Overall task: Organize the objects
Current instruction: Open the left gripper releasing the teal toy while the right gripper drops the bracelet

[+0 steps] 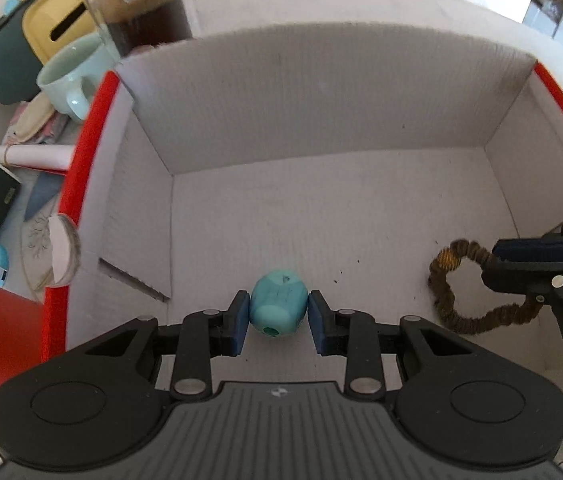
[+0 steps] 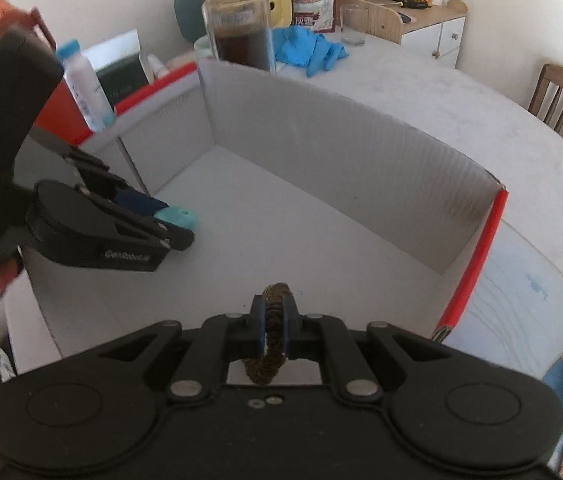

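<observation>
Big picture first: a pale table [image 2: 421, 92] carries a wide cardboard box [image 1: 321, 92] with white corrugated walls and red edges, and both grippers are working down inside it. That box looks like the collection point for this tidy-up, which would explain why 2 tools are crowding into 1 container.

Clutter rings the box on the left: a tall jar of dark liquid [image 2: 241, 28] just behind the far wall, a pale green mug [image 1: 69, 80] beside it, a white bottle with a blue cap [image 2: 83, 84], and crumpled blue gloves [image 2: 307, 50] further back on the table.

Now the left gripper [image 1: 277, 316], reaching in low over the box floor. Its blue pads sit either side of a small teal sharpener [image 1: 277, 308] with thin gaps showing on both sides, so the jaws read as released, not squeezing. The sharpener appears to rest on the floor near the front left of the box (my read: it is being let go here, though a fresh pickup would look much the same).

Over to the right gripper [image 2: 273, 328], clenched tight on a brown braided cord [image 1: 453, 280], the pads pinching 1 strand while a loop hangs forward and curls onto the box floor at the right side. Holding it by the strand keeps the floppy loop under control; it looks ready to be set down, well apart from the sharpener.
</observation>
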### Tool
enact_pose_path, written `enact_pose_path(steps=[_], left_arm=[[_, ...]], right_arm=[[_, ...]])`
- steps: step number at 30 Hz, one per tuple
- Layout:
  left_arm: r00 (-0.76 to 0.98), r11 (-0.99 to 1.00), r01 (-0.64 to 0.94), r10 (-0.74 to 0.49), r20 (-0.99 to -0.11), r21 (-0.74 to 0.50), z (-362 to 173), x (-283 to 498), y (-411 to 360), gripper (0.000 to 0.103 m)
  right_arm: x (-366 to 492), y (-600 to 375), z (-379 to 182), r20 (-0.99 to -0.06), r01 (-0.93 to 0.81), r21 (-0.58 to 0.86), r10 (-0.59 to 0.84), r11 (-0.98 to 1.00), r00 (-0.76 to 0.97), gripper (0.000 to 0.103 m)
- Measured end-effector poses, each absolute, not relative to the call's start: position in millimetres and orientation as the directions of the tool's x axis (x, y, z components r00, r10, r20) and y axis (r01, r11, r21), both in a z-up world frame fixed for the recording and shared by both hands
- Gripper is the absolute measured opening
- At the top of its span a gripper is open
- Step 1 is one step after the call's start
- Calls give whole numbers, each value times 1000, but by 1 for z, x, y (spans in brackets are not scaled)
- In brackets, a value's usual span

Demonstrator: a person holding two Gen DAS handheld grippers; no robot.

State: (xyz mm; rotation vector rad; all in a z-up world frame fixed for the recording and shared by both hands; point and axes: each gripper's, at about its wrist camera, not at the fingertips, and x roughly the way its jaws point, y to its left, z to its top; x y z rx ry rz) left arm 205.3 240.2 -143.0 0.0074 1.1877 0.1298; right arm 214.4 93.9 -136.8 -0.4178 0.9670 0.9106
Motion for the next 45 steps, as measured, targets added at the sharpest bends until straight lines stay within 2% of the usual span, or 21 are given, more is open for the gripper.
enact_pose_path(steps=[5,7,9,11,18,33,38,41,45], left_arm=[[346,993,-85,111,-932,87,-144,207,238,31],[347,992,-89,111,-931,85,-144,206,238,36],[364,991,-103,113,-924,81,-140,204,239,55],[392,991,-110,114,-913,77,-135,200,238,64],[459,988,-136,124,-880,68,-116,186,234,65],[623,986,-144,152,-767,79,-55,150,201,65],[669,986,-141,165,-725,95,-38,139,174,65],[690,987,-144,156,-706,77,-29,133,157,72],[712,987,-140,154,-685,76,-22,127,132,77]], right_arm=[[214,97,-139,-852,-814,68,458,577,253,16],[213,95,-136,-847,-813,73,466,578,255,20],[212,93,-132,-839,-814,87,482,574,251,26],[211,91,-126,-828,-811,94,498,577,258,32],[206,71,-101,-776,-805,144,570,576,269,35],[186,20,-62,-706,-777,180,629,603,325,38],[180,-12,-48,-674,-773,189,652,606,346,43],[177,-31,-40,-655,-770,191,664,608,362,48],[173,-62,-32,-622,-762,192,677,618,393,59]])
